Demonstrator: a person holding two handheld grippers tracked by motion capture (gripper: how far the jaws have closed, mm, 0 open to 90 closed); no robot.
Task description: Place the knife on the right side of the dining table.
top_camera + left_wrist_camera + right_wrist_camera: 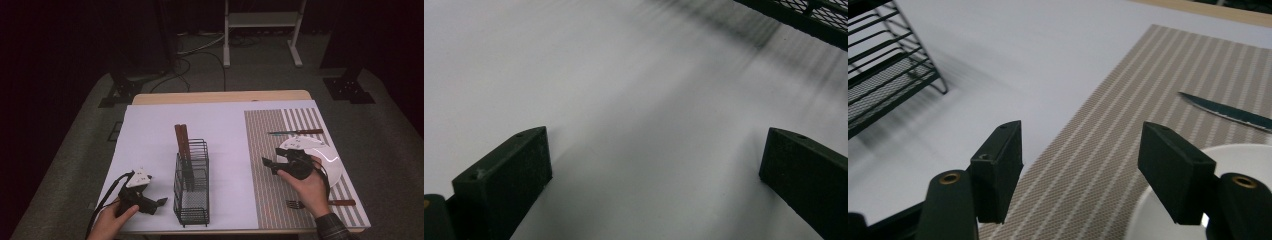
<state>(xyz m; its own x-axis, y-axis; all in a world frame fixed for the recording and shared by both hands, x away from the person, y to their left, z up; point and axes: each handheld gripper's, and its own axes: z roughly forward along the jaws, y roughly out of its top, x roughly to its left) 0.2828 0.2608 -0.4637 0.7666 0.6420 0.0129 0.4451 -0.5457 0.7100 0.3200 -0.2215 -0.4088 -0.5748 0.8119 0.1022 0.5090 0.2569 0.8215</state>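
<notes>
Your right claw (270,165) hangs over the striped mat (280,145), at the left edge of the white plate (332,167). Its jaws are wide apart and hold nothing. A knife (296,132) lies on the mat just beyond the plate, and a fork (320,203) lies on the near side, by your right hand. Your left claw (161,201) rests low at the near left of the counter (215,97), just left of the black wire rack (192,185). Its jaws are wide too, with only white paper (634,100) between them. Two brown handles (182,141) stick up from the rack.

Left tool (161,201) open; right tool (268,165) open, empty.
</notes>
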